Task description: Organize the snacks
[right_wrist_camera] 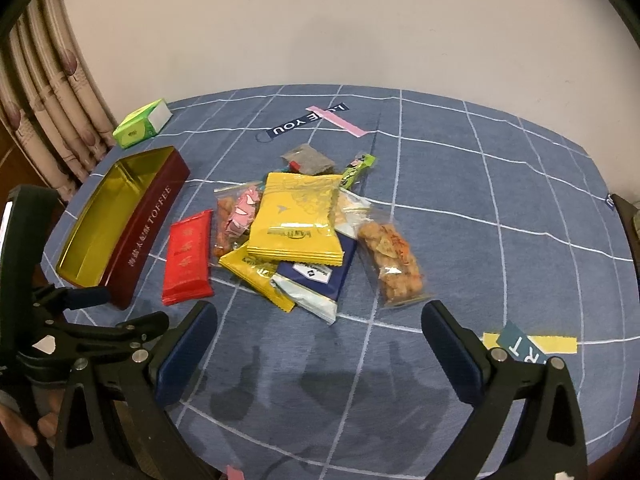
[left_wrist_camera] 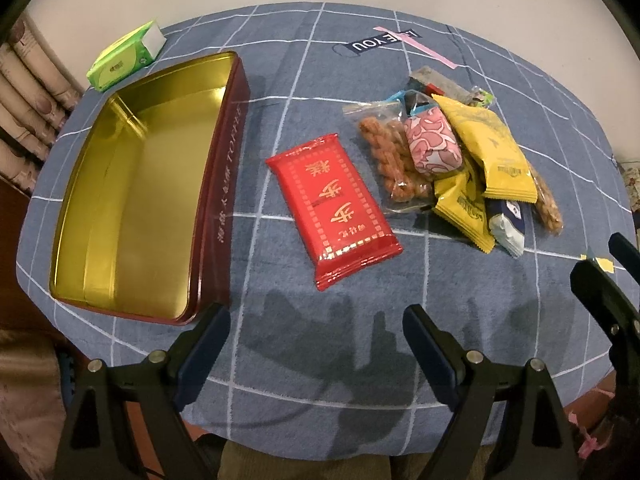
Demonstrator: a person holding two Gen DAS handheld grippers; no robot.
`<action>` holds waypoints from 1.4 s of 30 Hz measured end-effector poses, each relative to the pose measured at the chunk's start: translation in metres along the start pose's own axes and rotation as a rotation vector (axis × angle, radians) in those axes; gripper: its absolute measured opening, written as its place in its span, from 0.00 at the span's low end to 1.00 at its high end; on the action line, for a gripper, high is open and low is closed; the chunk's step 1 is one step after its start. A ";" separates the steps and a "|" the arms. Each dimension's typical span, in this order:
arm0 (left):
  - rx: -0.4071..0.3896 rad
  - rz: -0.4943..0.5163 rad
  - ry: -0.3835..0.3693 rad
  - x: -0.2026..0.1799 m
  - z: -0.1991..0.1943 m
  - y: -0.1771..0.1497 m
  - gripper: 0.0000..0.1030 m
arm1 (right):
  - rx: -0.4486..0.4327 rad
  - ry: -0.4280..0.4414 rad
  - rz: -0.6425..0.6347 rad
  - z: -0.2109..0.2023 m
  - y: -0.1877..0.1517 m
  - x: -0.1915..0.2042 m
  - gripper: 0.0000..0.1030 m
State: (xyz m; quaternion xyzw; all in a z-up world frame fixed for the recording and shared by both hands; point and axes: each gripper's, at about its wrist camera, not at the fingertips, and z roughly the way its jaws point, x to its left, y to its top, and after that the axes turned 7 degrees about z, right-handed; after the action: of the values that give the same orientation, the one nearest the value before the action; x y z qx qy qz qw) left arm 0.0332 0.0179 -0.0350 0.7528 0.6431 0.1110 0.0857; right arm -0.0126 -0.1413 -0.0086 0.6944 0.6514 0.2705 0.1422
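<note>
The red tin (left_wrist_camera: pixel 132 200) is lying open on the blue checked tablecloth (left_wrist_camera: pixel 320 360), its gold inside showing nothing in it, and everything else is sitting in relation to it. The green tissue pack (left_wrist_camera: pixel 126 56) is resting just beyond the tin's far end, near the curtain (right_wrist_camera: pixel 48 128). The red packet (left_wrist_camera: pixel 332 208) is lying flat on the cloth just to the right of the tin's long side, apart from it and not touching it. Further right of the tin, past the red packet, the snack pile (right_wrist_camera: pixel 296 232) is lying in a loose heap: two yellow packets (right_wrist_camera: pixel 298 220) are overlapping on top of a dark blue packet (right_wrist_camera: pixel 320 276), a pink wrapped sweet (left_wrist_camera: pixel 434 144) is leaning on a clear bag of fried twists (left_wrist_camera: pixel 384 160), and a second clear bag of crunchy pieces (right_wrist_camera: pixel 394 260) is lying at the side of the pile furthest from the tin. The left gripper (left_wrist_camera: pixel 316 324) is hovering above the cloth near the tin's near corner, its jaws spread wide and holding nothing. The right gripper (right_wrist_camera: pixel 320 320) is hanging over the cloth in front of the pile, well to the right of the tin, its jaws likewise gaping wide and gripping nothing.
</note>
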 end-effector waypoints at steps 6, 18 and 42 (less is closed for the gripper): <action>0.010 -0.006 -0.007 -0.001 0.002 0.004 0.88 | 0.003 -0.002 0.002 0.000 0.001 -0.004 0.98; -0.031 -0.093 -0.006 0.033 -0.013 0.012 0.87 | 0.051 -0.022 -0.018 0.020 0.005 -0.032 0.72; -0.010 -0.098 -0.091 0.012 -0.005 0.038 0.87 | 0.102 0.000 -0.084 0.087 0.030 -0.054 0.35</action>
State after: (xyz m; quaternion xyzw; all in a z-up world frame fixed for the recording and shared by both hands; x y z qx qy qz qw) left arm 0.0698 0.0233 -0.0196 0.7242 0.6741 0.0759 0.1240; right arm 0.0602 -0.1840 -0.0731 0.6727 0.6931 0.2308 0.1178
